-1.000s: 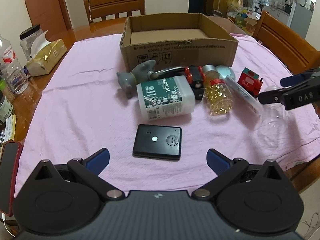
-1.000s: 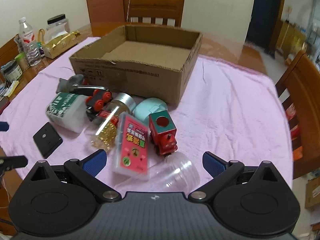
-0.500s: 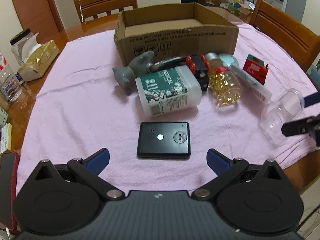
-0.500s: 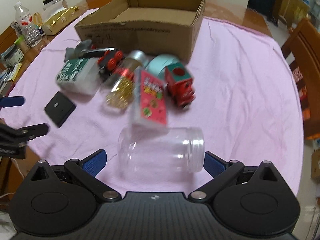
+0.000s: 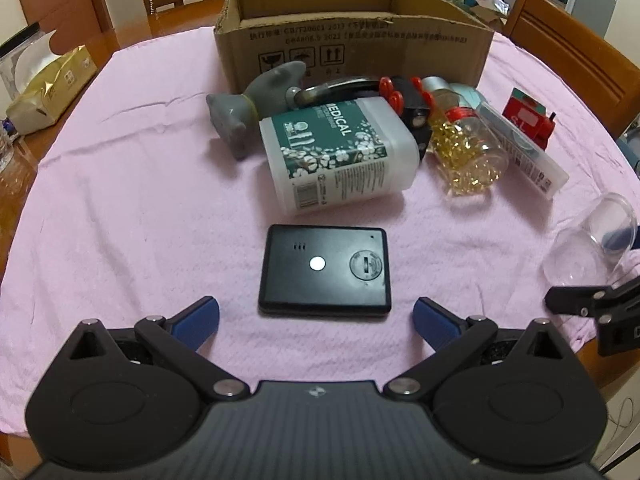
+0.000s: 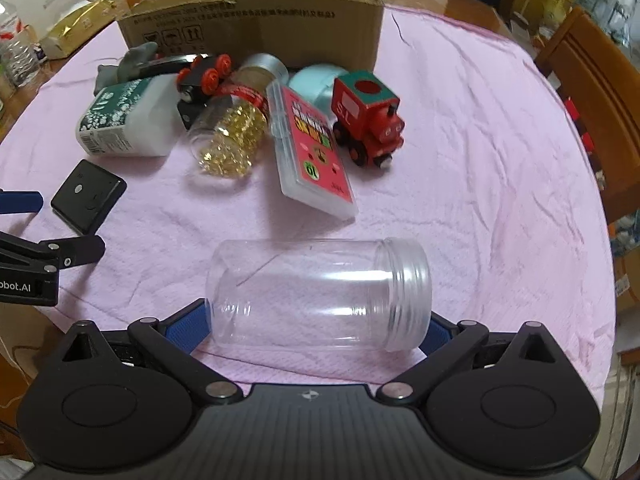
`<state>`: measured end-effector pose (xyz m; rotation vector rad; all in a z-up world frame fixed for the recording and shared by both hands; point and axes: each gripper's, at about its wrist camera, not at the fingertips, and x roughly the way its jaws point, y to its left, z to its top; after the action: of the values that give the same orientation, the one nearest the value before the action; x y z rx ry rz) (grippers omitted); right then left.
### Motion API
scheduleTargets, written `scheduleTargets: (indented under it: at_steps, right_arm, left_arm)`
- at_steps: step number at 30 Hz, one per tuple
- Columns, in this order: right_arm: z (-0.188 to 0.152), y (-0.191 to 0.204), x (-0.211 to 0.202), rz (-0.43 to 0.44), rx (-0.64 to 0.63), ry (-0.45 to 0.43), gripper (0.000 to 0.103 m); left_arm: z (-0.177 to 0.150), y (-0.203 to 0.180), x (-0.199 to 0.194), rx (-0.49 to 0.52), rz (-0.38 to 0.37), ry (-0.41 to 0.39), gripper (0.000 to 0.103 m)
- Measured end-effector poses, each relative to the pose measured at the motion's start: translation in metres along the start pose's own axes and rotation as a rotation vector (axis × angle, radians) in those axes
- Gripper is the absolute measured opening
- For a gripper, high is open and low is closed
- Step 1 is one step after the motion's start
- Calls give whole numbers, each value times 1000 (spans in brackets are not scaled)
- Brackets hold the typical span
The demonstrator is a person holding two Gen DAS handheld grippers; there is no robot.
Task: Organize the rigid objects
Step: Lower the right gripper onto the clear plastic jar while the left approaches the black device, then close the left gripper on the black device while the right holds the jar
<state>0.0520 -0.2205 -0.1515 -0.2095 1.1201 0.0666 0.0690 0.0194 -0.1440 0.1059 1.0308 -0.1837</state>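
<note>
White bottle [image 5: 340,156] reads "MEDICAL" — red train [image 6: 366,118] "S.L", pink case [image 6: 316,148] "10".

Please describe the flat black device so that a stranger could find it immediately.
Start at the cardboard box on the pink cloth. In front of it lies a cluster of items; the flat black device lies alone, nearer than the white bottle. It has a white dot.

Right gripper [image 6: 318,330] is wide apart, blue fingers [image 6: 188,326] flanking the clear jar [image 6: 320,294], which lies on its side near the front edge of the pink cloth [image 6: 480,160]. Threaded mouth points right. Further back: pink card case [image 6: 314,152], red toy train [image 6: 370,116], capsule bottle [image 6: 232,136], then the cardboard box [image 6: 256,24]. The left gripper [image 6: 40,236] pokes in beside the black device [image 6: 89,196].
</note>
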Motion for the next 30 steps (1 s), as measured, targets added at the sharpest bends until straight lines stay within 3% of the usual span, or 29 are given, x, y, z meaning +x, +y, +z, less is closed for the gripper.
scheduleTargets:
  at_steps: [19, 28, 30]
  right_arm:
    - [-5, 1, 1, -15, 13, -35, 103]
    - [-6, 1, 1, -15, 14, -44, 103]
    - [-7, 1, 1, -16, 15, -46, 103]
  left_arm:
    - [17, 2, 12, 10, -3, 7, 103]
    - [23, -1, 7, 77, -45, 0, 77]
    - [22, 0, 5, 79, -52, 6, 76]
